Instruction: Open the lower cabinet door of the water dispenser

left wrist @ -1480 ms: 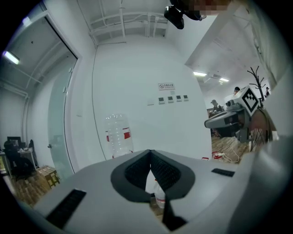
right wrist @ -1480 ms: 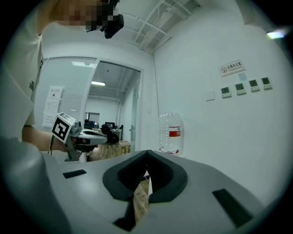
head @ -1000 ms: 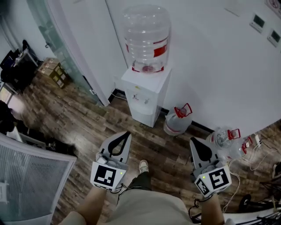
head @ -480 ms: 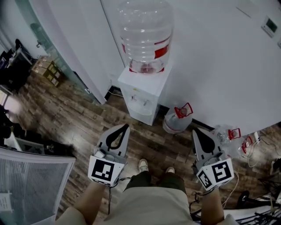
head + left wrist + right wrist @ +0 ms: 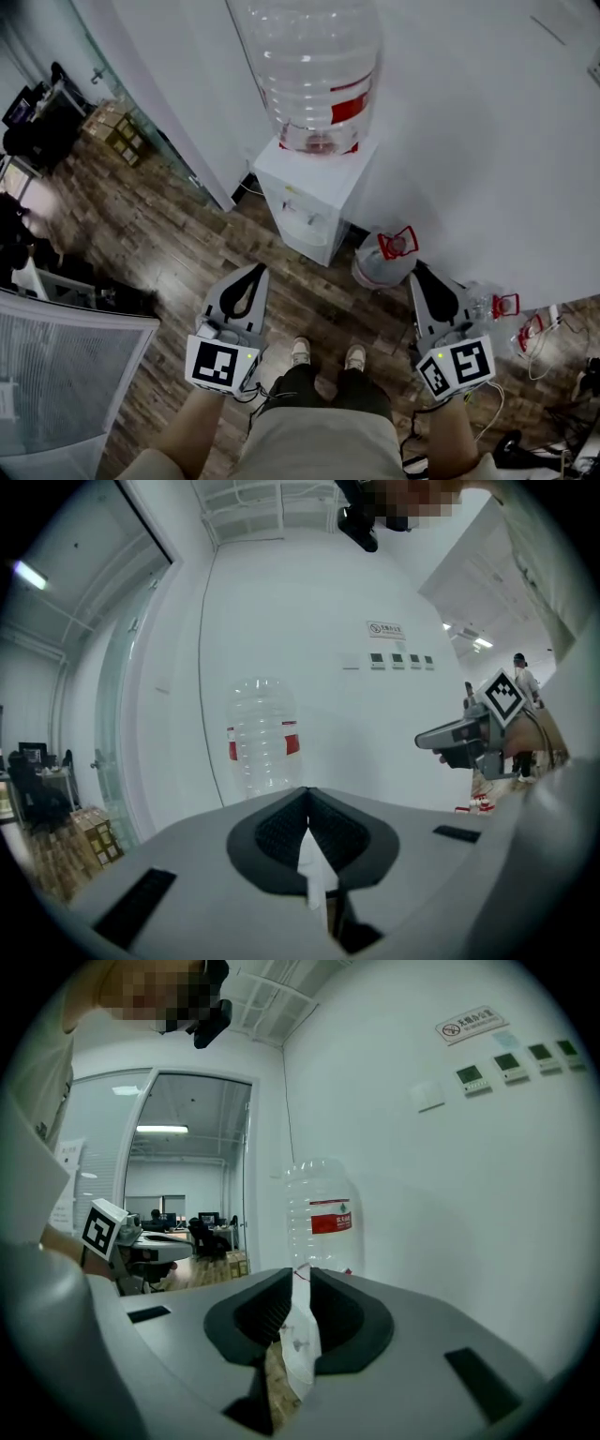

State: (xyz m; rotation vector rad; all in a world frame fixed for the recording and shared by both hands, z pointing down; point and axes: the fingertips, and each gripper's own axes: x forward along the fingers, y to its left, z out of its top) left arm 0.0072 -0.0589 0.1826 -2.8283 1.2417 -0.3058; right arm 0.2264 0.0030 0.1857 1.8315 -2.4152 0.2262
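Standing short of the water dispenser (image 5: pixel 309 192), which is against the white wall with its big clear bottle (image 5: pixel 314 66) on top. Lower cabinet door (image 5: pixel 323 251) sits on the front face below the taps. It is badly foreshortened from above, with no handle or hinge side readable. Both grippers are held out ahead, well apart from the dispenser and from each other, with wood floor (image 5: pixel 187 253) between them and it. Left gripper (image 5: pixel 258 272): jaws together at the tips, nothing in them. Right gripper (image 5: pixel 419 274): jaws have just been opening and stand barely ajar in a thin slit with nothing between them. The dispenser lies ahead, in from both grippers, and looks somewhat nearer the left one. A spare red-capped jug (image 5: pixel 382 258) stands just beside the dispenser, between it and the right gripper. In both gripper views only the bottle rises above the jaws, so the cabinet front lies lower than where they point. My read is that the door's long axis is upright and the reach must go forward and down. The left has the clearer line.
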